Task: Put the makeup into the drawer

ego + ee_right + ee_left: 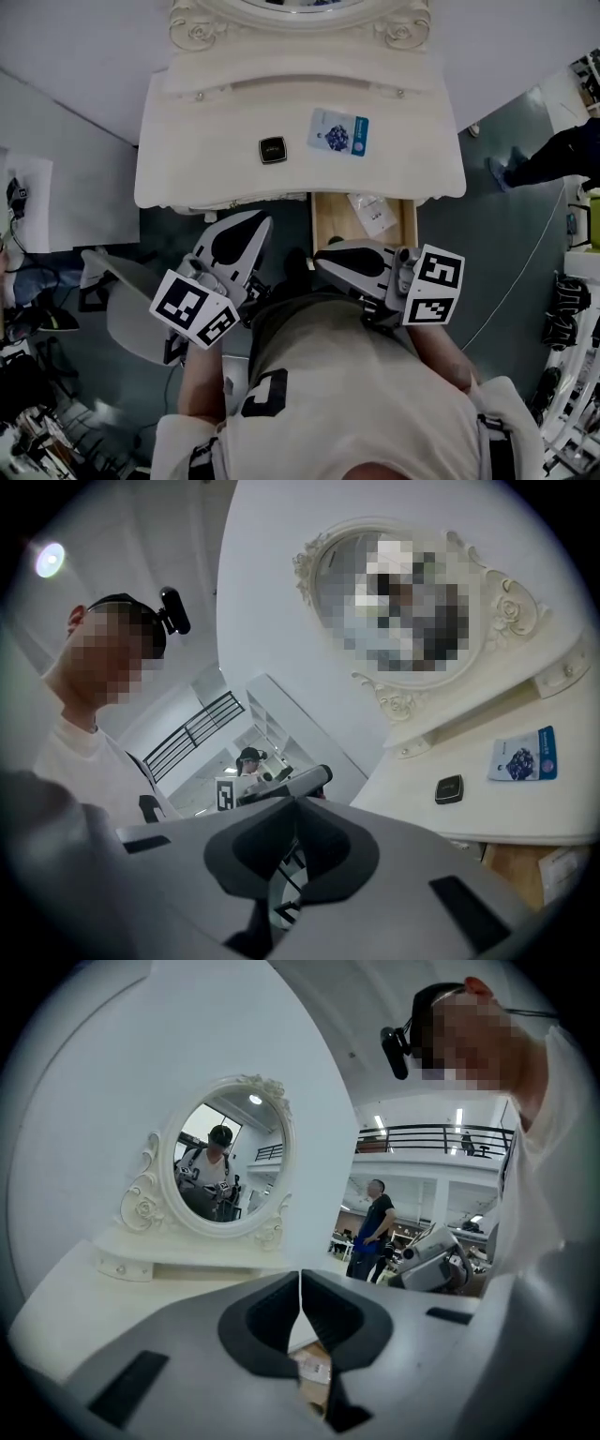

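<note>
A small black compact (pixel 273 150) and a blue and white sachet (pixel 338 131) lie on the white dressing table (pixel 187 159). Below the table's front edge at the right a wooden drawer (pixel 323 220) stands pulled out, with a white packet (pixel 373 214) lying in it. My left gripper (pixel 264 219) is shut and empty, just off the table's front edge and left of the drawer. My right gripper (pixel 320 258) is also shut and empty; it points left, in front of the drawer. The right gripper view shows the compact (pixel 449 788), the sachet (pixel 523 755) and the shut jaws of the right gripper (pixel 292 808). In the left gripper view the left gripper (pixel 300 1288) is closed.
An ornate oval mirror (pixel 225 1162) stands at the back of the table against a white wall. A grey seat (pixel 127 314) is on the floor at my left. Another person (pixel 558 155) stands at the far right, with a cable (pixel 525 262) running over the floor there.
</note>
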Demonstrator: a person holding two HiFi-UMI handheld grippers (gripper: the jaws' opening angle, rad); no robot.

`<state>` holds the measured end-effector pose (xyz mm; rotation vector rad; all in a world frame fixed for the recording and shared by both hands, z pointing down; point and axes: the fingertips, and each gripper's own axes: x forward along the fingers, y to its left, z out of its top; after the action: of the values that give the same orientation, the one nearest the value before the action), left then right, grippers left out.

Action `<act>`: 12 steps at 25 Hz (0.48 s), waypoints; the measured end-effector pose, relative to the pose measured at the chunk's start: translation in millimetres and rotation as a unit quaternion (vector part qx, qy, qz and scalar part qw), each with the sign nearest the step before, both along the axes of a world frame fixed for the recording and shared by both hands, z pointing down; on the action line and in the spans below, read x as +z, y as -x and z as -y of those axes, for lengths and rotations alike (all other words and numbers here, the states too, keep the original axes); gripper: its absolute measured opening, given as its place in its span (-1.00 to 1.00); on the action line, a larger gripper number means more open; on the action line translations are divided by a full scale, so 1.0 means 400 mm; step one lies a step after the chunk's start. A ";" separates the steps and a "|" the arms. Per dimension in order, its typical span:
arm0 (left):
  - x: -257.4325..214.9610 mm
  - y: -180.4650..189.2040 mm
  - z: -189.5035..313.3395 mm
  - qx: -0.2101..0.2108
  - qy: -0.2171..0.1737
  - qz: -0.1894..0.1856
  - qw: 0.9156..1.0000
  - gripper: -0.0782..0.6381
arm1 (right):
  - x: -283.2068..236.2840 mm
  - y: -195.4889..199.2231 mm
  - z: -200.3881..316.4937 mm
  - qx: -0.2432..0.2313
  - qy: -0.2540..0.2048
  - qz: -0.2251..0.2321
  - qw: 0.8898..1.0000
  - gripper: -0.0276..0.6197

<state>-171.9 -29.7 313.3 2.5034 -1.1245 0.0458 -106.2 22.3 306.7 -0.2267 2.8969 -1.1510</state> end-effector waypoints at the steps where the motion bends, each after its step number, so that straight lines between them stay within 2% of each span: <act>1: 0.011 0.010 0.016 0.004 0.002 0.003 1.000 -0.69 | 0.004 0.009 0.008 0.003 0.001 -0.002 1.000 -0.82; 3: 0.036 0.029 0.051 0.008 0.005 0.014 1.000 -0.69 | 0.011 0.022 0.023 0.009 0.004 -0.006 1.000 -0.82; 6: 0.087 0.047 0.106 0.009 0.003 0.059 0.998 -0.65 | 0.016 0.021 0.047 0.020 0.015 -0.003 1.000 -0.82; 12: 0.204 0.035 0.215 0.012 0.012 0.132 0.991 -0.05 | 0.024 -0.011 0.092 0.022 0.029 0.003 0.999 -0.82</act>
<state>-185.7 -115.5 394.9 2.5427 -1.1842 0.4048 -101.9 -14.6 316.1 -0.2872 2.8400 -1.2289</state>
